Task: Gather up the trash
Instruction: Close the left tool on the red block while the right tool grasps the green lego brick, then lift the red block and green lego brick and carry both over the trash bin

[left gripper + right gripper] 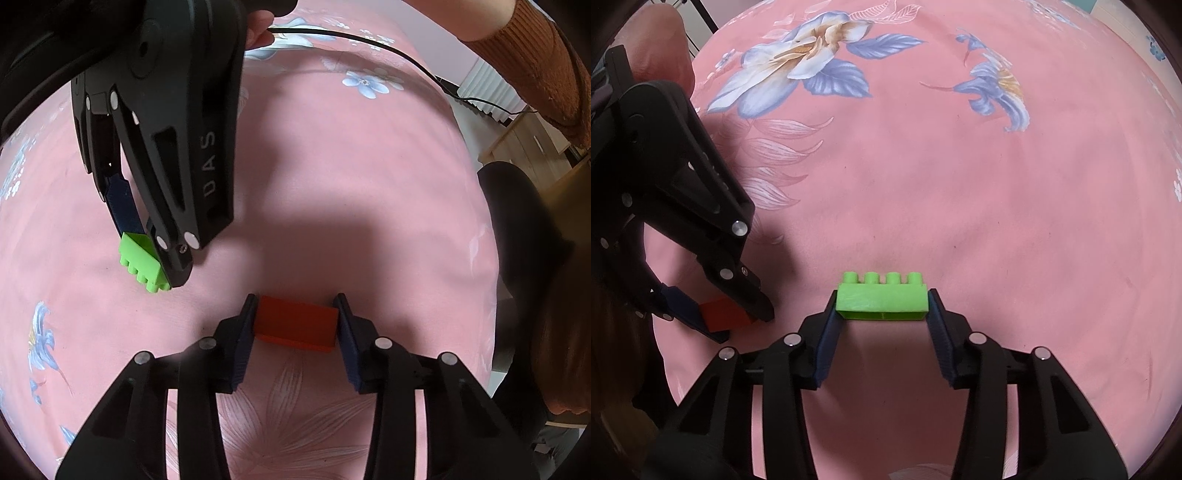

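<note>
While both jaws are pinching, we are holding the rigid, light red plastic block point(295, 323) in the left gripper point(295, 328) and the studded green plastic brick point(882, 301) in the right gripper point(882, 310), both by their ends.

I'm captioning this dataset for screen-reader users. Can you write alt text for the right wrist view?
The right gripper clamps a green studded block above a pink floral bedsheet. At lower left, the left gripper holds a red block.

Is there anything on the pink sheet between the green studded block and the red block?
No. In the right wrist view only bare pink flowered bedsheet lies between the green studded plastic block and the red block.
</note>
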Available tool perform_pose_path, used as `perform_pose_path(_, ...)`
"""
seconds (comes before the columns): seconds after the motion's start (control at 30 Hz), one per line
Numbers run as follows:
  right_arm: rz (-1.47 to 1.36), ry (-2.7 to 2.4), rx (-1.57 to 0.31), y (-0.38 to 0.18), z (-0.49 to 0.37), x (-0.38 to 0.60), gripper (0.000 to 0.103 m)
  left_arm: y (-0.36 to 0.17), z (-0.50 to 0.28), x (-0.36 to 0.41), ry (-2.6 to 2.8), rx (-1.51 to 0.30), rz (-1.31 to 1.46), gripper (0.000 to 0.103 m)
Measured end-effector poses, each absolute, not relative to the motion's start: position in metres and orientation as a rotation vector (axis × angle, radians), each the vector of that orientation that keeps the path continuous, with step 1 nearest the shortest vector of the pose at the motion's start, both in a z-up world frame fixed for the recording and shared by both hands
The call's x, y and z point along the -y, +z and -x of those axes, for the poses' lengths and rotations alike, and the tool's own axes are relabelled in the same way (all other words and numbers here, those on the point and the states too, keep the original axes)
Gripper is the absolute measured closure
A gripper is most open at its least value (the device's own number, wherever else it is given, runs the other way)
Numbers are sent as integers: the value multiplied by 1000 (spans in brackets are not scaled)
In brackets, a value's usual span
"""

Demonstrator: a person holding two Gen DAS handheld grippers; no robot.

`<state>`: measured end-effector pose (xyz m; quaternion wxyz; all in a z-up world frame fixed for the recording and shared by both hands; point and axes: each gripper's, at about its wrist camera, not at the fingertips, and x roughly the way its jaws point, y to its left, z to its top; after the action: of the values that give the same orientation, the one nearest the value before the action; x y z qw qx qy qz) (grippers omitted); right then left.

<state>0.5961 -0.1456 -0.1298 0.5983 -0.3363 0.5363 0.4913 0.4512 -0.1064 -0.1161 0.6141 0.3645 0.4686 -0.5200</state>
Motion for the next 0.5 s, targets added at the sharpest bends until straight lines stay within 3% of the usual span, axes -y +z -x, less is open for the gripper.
perform_pose_path(0.5,780,1134,-1260,-129,-584,145,59,-112,-451,101,-1191,-1074,-858,59)
